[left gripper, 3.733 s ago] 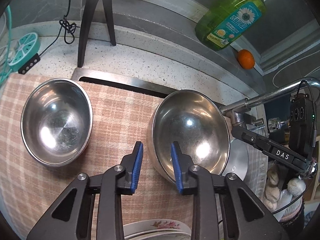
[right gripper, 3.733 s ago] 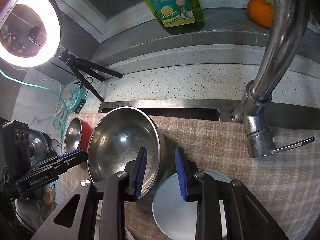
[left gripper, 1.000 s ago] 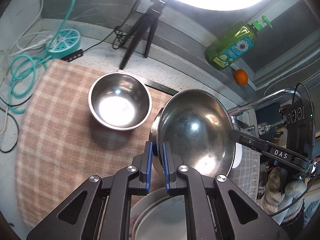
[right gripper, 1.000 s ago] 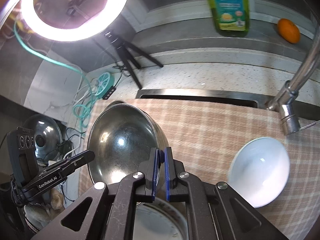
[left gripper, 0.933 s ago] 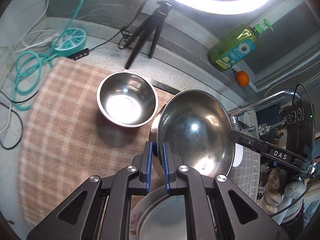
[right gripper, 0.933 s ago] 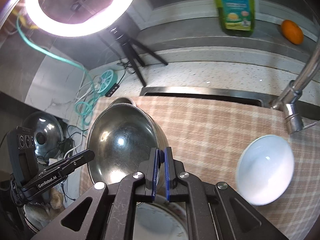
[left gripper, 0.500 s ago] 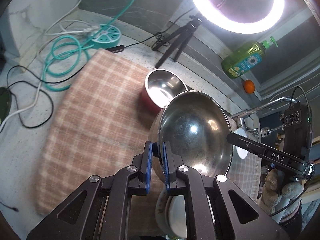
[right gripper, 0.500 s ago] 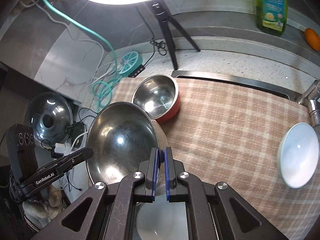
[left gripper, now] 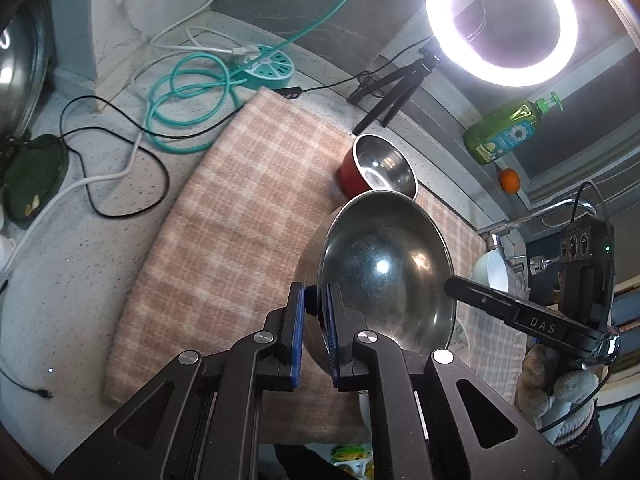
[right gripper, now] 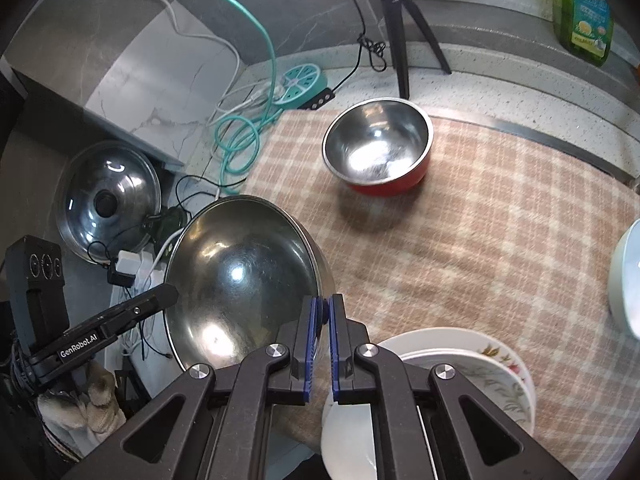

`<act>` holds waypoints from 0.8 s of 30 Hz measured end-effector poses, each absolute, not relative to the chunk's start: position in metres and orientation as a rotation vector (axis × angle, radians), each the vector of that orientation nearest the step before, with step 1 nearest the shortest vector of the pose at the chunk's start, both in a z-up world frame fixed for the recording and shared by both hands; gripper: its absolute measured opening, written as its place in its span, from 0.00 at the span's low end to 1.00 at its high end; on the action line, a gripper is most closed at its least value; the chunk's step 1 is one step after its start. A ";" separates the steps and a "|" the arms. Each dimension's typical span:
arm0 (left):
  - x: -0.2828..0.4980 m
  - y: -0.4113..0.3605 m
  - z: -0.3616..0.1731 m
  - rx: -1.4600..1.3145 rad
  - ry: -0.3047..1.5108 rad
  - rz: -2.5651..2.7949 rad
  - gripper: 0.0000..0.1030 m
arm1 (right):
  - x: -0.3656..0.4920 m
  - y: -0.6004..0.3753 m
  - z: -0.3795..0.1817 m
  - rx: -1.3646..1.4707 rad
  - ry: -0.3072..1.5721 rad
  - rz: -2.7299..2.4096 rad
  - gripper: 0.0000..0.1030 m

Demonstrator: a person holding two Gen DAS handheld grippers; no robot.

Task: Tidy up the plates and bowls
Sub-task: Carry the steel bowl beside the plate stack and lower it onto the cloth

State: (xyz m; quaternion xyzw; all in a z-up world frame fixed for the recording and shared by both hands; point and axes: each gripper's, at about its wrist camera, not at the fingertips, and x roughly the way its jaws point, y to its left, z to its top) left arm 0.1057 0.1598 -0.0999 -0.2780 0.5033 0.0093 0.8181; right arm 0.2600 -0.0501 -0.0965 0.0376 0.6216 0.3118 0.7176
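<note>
A large steel bowl [left gripper: 384,276] [right gripper: 240,280] hangs in the air above the checked cloth [left gripper: 248,216] [right gripper: 500,232]. My left gripper [left gripper: 316,328] is shut on its left rim. My right gripper [right gripper: 320,344] is shut on its right rim. A smaller steel bowl with a red outside [left gripper: 378,170] [right gripper: 380,152] stands on the cloth near the back. A white bowl [left gripper: 492,274] [right gripper: 626,276] lies at the cloth's right end. A stack of floral plates [right gripper: 480,368] sits at the front edge, under my right gripper.
A ring light [left gripper: 502,24] on a black tripod [right gripper: 396,28] stands behind the cloth. Teal cable coils and a round power strip [left gripper: 268,66] [right gripper: 302,84] lie at the left. A pot lid [right gripper: 108,204], a green soap bottle [left gripper: 504,132], an orange [left gripper: 510,180] and the tap [left gripper: 532,216] are around.
Both grippers have lifted the large steel bowl higher and carried it to the left, away from the tap. The red bowl and white bowl now look farther off.
</note>
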 end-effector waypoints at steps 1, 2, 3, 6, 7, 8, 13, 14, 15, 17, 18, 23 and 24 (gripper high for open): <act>0.103 0.162 -0.101 -0.593 1.071 0.022 0.08 | 0.258 -0.048 -0.099 0.082 1.381 0.693 0.06; 0.100 0.164 -0.102 -0.594 1.072 0.026 0.08 | 0.255 -0.045 -0.103 0.081 1.388 0.696 0.06; 0.097 0.166 -0.104 -0.595 1.074 0.028 0.08 | 0.252 -0.043 -0.107 0.081 1.397 0.698 0.06; 0.091 0.171 -0.112 -0.595 1.081 0.033 0.08 | 0.245 -0.038 -0.116 0.080 1.413 0.700 0.06; 0.088 0.172 -0.115 -0.600 1.083 0.035 0.08 | 0.242 -0.037 -0.119 0.084 1.419 0.700 0.06; 0.086 0.174 -0.118 -0.605 1.086 0.035 0.08 | 0.239 -0.036 -0.124 0.086 1.428 0.700 0.06; 0.077 0.183 -0.138 -0.640 1.109 0.042 0.08 | 0.229 -0.031 -0.141 0.085 1.457 0.698 0.06; 0.075 0.184 -0.142 -0.646 1.116 0.043 0.08 | 0.227 -0.030 -0.143 0.085 1.459 0.697 0.06; 0.073 0.186 -0.145 -0.653 1.122 0.045 0.08 | 0.225 -0.029 -0.144 0.084 1.460 0.696 0.06; 0.071 0.188 -0.150 -0.662 1.132 0.047 0.08 | 0.221 -0.027 -0.147 0.079 1.463 0.695 0.06; 0.070 0.189 -0.152 -0.662 1.135 0.047 0.08 | 0.219 -0.026 -0.148 0.078 1.463 0.696 0.06; 0.066 0.193 -0.159 -0.668 1.151 0.052 0.08 | 0.210 -0.021 -0.151 0.065 1.472 0.706 0.06; 0.066 0.193 -0.159 -0.664 1.154 0.052 0.08 | 0.208 -0.021 -0.153 0.066 1.476 0.707 0.06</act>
